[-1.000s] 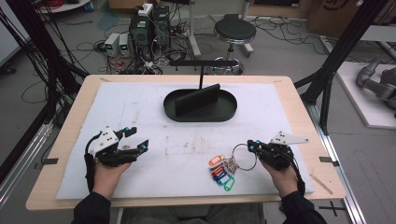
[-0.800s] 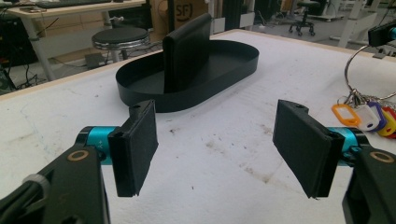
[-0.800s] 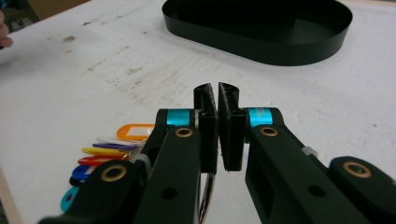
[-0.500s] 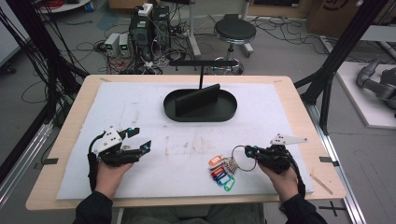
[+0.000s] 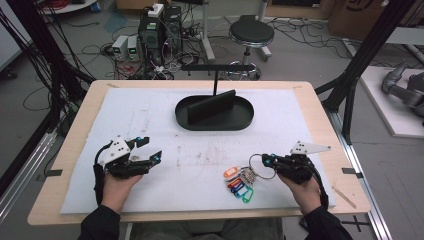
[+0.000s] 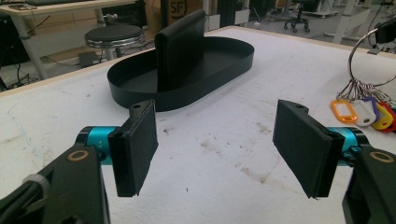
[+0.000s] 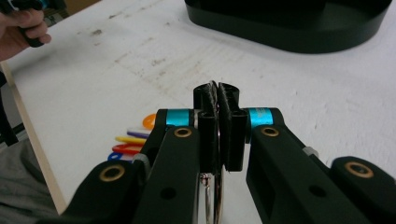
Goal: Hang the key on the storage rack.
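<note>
A bunch of coloured key tags (image 5: 239,182) lies on the white mat, hung on a metal ring (image 5: 261,165). My right gripper (image 5: 270,161) is shut on that ring at the mat's front right. Its jaws have just been closing with the ring between them. In the right gripper view the pads (image 7: 228,100) pinch the ring (image 7: 212,196) edge-on, with the tags (image 7: 135,140) to the left. My left gripper (image 5: 150,150) rests open at the front left with nothing between its fingers. In the left gripper view (image 6: 215,149) the tags (image 6: 364,109) lie at the far right.
A black oval tray (image 5: 215,125) with an upright black divider stands at the back middle of the mat, with a T-shaped black stand behind it. The tray (image 6: 196,88) lies ahead of the left gripper. Around the mat runs the table's wooden edge (image 5: 325,120).
</note>
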Available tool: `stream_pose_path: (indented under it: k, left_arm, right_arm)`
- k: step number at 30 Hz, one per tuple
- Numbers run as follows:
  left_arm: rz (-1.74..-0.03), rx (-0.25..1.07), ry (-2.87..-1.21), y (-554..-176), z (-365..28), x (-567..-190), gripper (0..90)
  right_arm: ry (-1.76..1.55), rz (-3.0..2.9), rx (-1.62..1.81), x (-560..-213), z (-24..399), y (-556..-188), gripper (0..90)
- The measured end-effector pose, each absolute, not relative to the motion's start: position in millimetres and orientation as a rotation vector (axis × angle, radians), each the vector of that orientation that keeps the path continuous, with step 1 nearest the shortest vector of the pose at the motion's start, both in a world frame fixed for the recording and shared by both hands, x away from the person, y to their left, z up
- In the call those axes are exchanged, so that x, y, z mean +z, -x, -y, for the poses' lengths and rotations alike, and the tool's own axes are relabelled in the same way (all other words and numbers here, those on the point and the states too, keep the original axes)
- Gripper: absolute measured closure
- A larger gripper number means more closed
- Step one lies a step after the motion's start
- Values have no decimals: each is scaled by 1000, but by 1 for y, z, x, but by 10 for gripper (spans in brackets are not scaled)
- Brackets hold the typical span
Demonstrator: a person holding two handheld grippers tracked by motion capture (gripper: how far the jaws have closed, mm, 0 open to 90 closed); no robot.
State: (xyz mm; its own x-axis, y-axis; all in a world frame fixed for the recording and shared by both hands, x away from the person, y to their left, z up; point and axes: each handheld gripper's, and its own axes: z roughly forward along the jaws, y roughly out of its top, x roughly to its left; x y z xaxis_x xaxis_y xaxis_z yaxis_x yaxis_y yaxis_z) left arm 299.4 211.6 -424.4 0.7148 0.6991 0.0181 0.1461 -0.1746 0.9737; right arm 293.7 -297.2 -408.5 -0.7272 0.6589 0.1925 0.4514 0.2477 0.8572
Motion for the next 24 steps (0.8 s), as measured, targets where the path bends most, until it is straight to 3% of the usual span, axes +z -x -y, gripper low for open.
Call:
stream_pose_path:
  k: [24]
  left_arm:
    - [-678, 561, -1699, -303, -214, -424, 307]
  right_arm:
    - [-795, -2263, 1590, -340, 296, -334, 875]
